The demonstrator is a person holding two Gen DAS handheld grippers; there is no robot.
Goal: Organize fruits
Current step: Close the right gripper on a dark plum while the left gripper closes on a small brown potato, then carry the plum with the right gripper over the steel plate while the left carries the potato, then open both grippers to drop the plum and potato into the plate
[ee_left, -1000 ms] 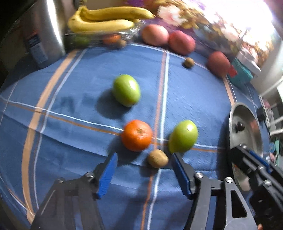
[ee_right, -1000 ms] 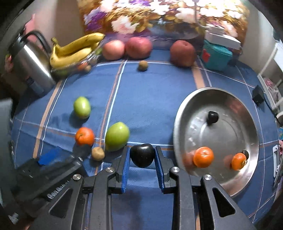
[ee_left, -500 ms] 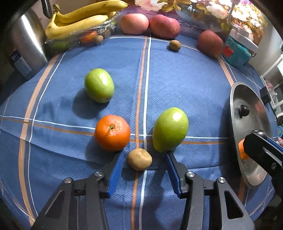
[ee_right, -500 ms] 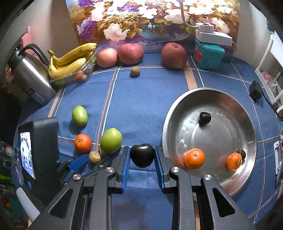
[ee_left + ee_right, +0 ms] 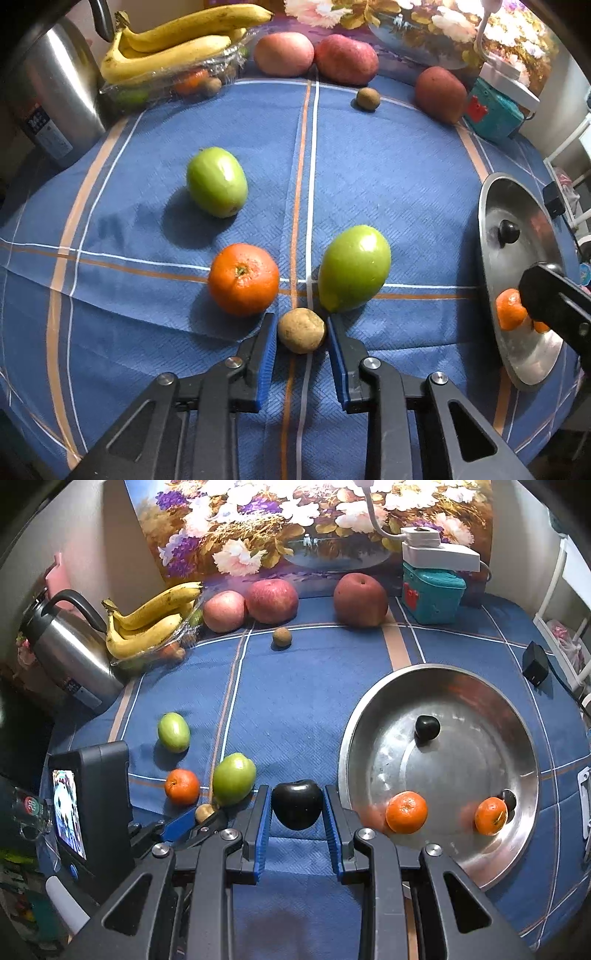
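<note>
You're holding the glossy black plum [image 5: 296, 804] pinched in your right gripper [image 5: 296, 812], hovering beside the shiny steel bowl [image 5: 524, 738] — I'd say it's calling for a short carry right and a release. Your left gripper [image 5: 302, 332] is bracketing the small rough brown fruit [image 5: 301, 329] on the blue cloth [image 5: 369, 177], blue pads [image 5: 266, 350] nearly touching, not visibly clamped.

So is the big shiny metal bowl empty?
No, the round steel bowl holds two oranges and a small black fruit.
</note>
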